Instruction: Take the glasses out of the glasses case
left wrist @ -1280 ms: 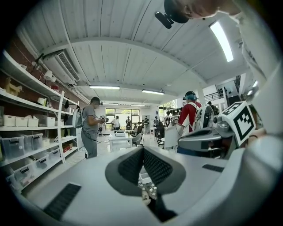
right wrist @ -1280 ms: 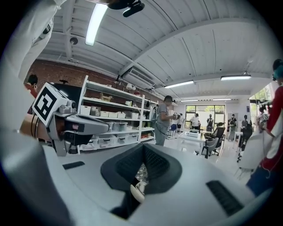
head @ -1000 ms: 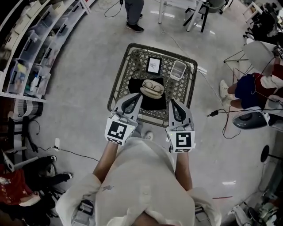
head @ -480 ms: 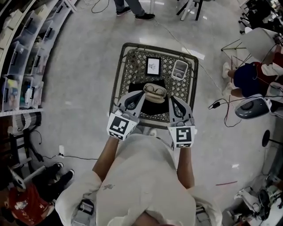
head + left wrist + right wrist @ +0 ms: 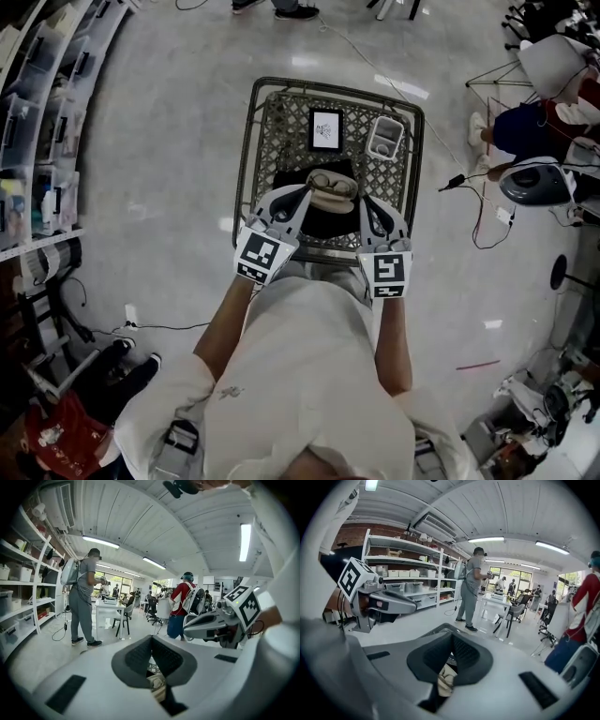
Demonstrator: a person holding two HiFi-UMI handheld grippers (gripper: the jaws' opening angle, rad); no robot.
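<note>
Far table (image 5: 281,141) edge: picture frame (image 5: 326,128), clear box (image 5: 384,139) obstruct; above case (image 5: 331,191) free.

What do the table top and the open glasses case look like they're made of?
Table top: woven wicker or wire mesh, matte, judging by its open lattice pattern inside a darker rim; I can't tell which. Glasses case: beige with a dull finish, maybe leatherette or a fabric-covered shell; too small to be sure.
</note>
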